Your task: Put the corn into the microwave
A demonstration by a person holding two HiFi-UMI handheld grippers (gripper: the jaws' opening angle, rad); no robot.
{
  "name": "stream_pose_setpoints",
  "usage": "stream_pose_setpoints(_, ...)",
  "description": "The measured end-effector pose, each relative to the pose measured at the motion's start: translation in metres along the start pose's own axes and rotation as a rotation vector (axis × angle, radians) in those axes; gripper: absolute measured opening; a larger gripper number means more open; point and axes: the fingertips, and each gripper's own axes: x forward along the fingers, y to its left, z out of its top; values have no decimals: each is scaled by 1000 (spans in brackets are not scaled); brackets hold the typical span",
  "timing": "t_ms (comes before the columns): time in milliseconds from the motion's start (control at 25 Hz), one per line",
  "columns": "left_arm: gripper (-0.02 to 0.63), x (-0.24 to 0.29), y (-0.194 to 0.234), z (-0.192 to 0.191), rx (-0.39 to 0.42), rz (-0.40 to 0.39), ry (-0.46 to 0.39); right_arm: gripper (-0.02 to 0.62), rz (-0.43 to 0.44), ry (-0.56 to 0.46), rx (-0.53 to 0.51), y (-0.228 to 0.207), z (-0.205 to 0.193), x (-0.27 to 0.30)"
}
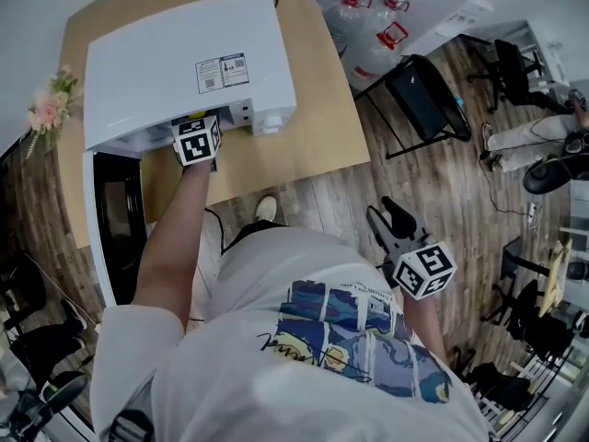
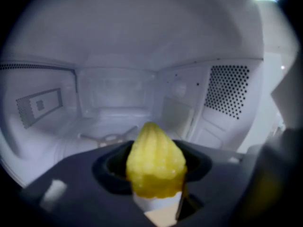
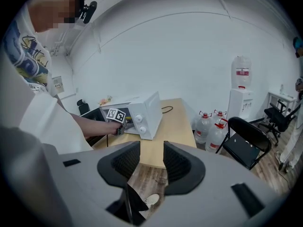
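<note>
Head view: white box-shaped microwave (image 1: 184, 58) on the tan wooden table (image 1: 313, 145), black door (image 1: 115, 219) swung open on the left. Left tongs (image 1: 196, 141) are at the cavity mouth. Right tongs (image 1: 394, 228) are well apart, over the floor.

Left gripper view: left tongs grip the yellow corn cob (image 2: 155, 162), tip forward, inside the cavity but not set down. Remaining: lower, release, withdraw. There's room on both sides; the perforated right wall (image 2: 227, 96) looks nearer.

Right gripper view: jaws apart, nothing between them.
</note>
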Motion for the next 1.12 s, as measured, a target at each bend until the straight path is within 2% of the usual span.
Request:
stream_pose_setpoints(560, 258, 18, -15, -12, 142, 37, 148, 144, -16, -3, 37, -1, -11, -2)
stream_pose_setpoints(960, 269, 14, -12, -13, 131, 63, 153, 144, -26, -11, 60, -7, -22, -23)
stream_pose_setpoints(1120, 306, 10, -11, -20, 116, 49, 166, 144, -22, -9, 64, -7, -31, -30)
